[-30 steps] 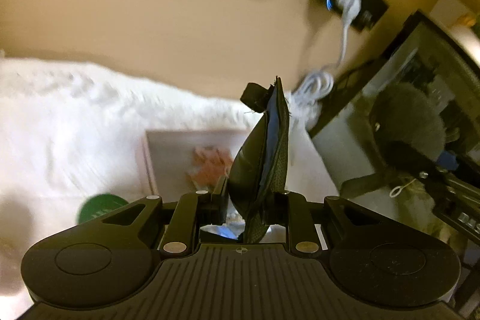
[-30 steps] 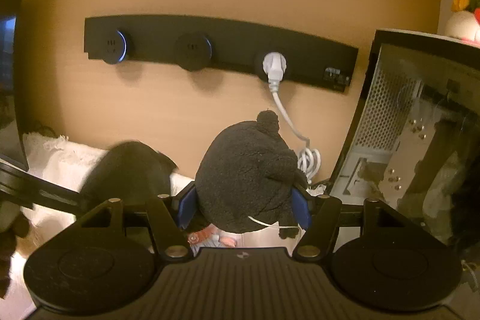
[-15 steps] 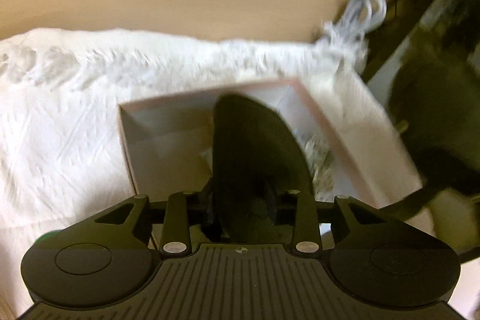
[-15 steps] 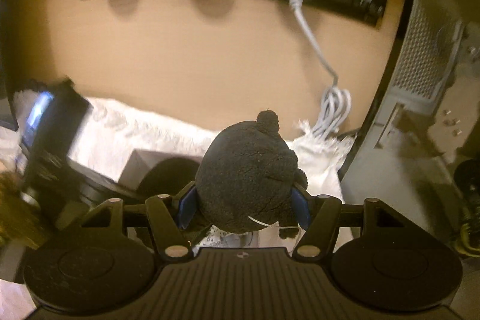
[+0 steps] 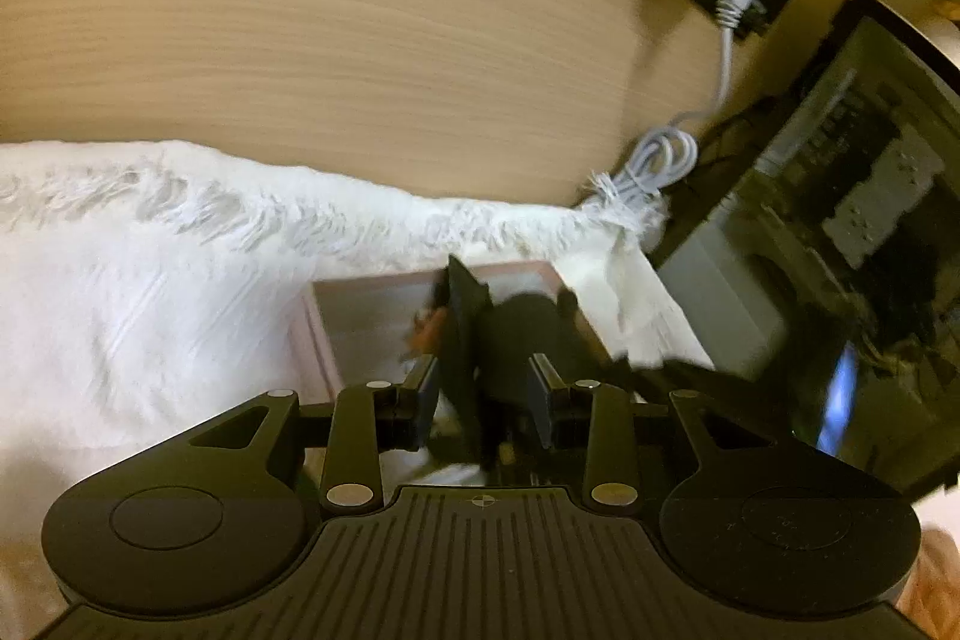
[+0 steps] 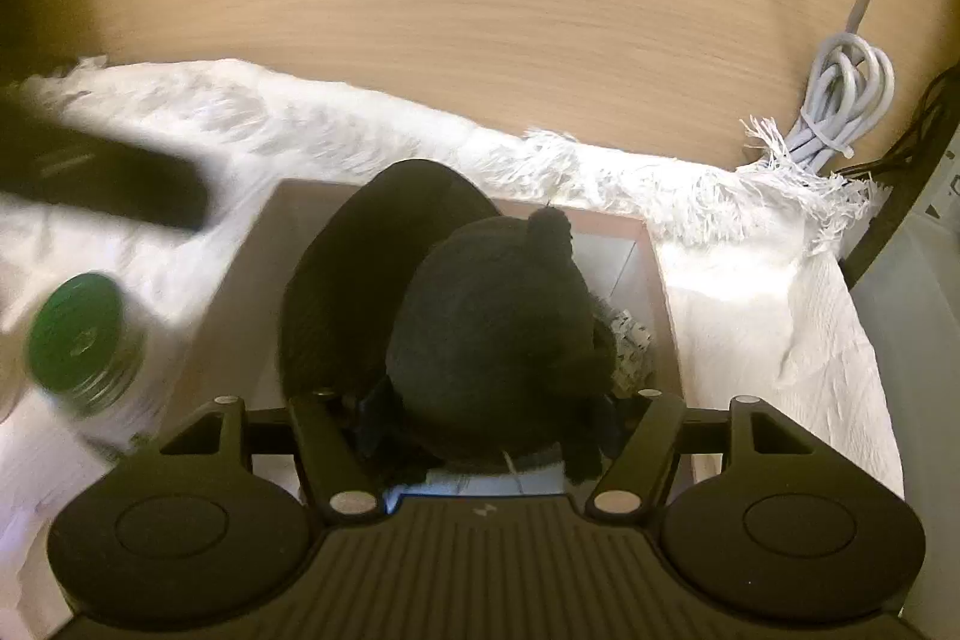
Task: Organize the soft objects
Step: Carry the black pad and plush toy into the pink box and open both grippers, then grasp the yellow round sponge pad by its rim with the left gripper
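Fingers (image 6: 372, 415) of the right gripper (image 6: 489, 418) are clamped on a round dark-grey plush toy with a small ear nub (image 6: 498, 328), holding it low over the shallow pale-pink cardboard box (image 6: 657, 280). Whether the toy already rests on the box floor cannot be told. Beside it in the box stands a flat black fabric pouch (image 6: 348, 292), leaning on the left wall.

In the left wrist view, the fingers (image 5: 426, 394) of the left gripper (image 5: 483, 397) stand spread apart. The pouch (image 5: 465, 340) stands edge-on between them, near the left finger; contact cannot be told, but they do not look to be pinching it.

Risks, as I judge them: the pouch stands on edge with little support and may topple if the left gripper brushes it on withdrawal. The plush toy crowds the pouch, so pressing it down may push the pouch over the wall. Both grippers sit close together over one box and may collide.

Outside the box lie a white fringed cloth (image 6: 750, 340) covering the table, a green-lidded jar (image 6: 84, 334) at left, and a coiled white power cable (image 6: 840, 100) by the wooden wall.
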Motion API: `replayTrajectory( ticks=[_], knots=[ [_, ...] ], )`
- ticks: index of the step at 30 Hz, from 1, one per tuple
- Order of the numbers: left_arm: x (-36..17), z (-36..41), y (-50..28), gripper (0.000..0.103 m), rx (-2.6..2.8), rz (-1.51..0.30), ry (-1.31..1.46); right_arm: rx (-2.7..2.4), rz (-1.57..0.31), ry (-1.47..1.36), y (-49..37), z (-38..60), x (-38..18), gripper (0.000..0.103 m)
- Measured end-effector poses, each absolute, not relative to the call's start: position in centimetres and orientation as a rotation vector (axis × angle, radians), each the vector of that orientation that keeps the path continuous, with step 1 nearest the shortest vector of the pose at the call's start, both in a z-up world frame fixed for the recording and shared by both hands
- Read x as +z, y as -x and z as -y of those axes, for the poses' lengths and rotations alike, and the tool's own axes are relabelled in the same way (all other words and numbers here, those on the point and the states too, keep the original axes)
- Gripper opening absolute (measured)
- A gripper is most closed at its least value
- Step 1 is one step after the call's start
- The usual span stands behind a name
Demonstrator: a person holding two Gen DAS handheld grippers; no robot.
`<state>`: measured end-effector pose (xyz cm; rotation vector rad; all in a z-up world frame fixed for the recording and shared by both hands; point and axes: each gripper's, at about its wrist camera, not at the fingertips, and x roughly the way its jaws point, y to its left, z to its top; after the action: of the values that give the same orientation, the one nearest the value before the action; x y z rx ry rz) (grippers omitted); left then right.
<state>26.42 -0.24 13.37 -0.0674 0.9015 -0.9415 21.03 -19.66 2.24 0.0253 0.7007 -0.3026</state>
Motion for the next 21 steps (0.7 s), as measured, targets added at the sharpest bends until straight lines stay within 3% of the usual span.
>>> replayTrajectory(
  ticks=[11, 21],
  knots=[
    [14.7, -9.3, -26.0, 0.035, -0.835, -0.851, 0.117, -0.285, -0.755, -0.129, -18.7, 20.0, 1.8, 0.071],
    [13.5, -23.7, -27.6, 0.035, -0.567, -0.829, 0.272, -0.296, -0.604, -0.022, -12.7, 15.1, 6.1, 0.071]
  ],
)
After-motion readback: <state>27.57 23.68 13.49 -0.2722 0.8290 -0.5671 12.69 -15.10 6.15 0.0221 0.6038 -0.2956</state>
